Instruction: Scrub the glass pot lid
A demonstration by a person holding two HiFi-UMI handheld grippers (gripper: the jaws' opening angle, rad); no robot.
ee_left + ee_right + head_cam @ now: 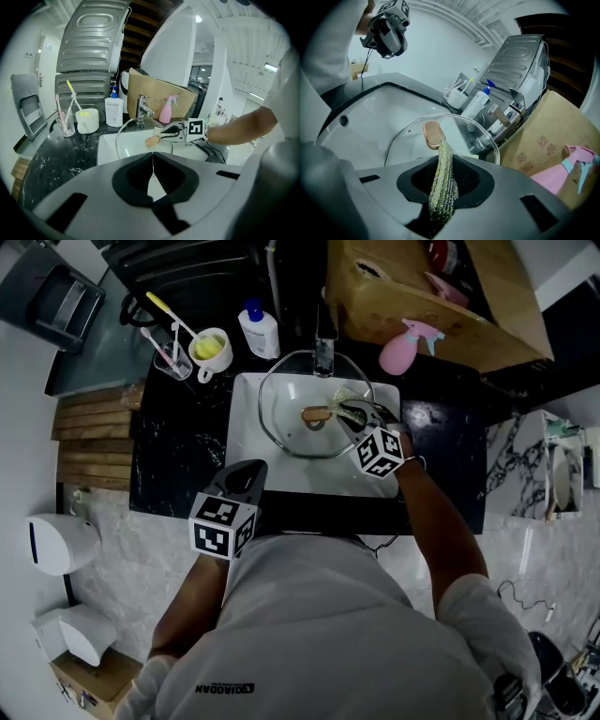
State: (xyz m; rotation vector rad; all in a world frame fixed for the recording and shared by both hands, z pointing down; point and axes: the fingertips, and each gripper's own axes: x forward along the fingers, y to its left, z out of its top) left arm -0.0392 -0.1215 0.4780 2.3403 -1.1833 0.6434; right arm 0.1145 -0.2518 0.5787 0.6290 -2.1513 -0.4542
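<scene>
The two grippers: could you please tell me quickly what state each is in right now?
Left gripper: jaws closed, holding nothing.
Right gripper: jaws closed on a green scrubbing cloth, over the glass pot lid.

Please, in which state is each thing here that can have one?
Clear glass pot lid: lying in the white sink, handle up.
Green scouring cloth: pinched between jaws.
Right gripper: shut on the green scouring cloth.
Left gripper: shut, empty.
Pink spray bottle: upright.
White pump bottle: upright.
</scene>
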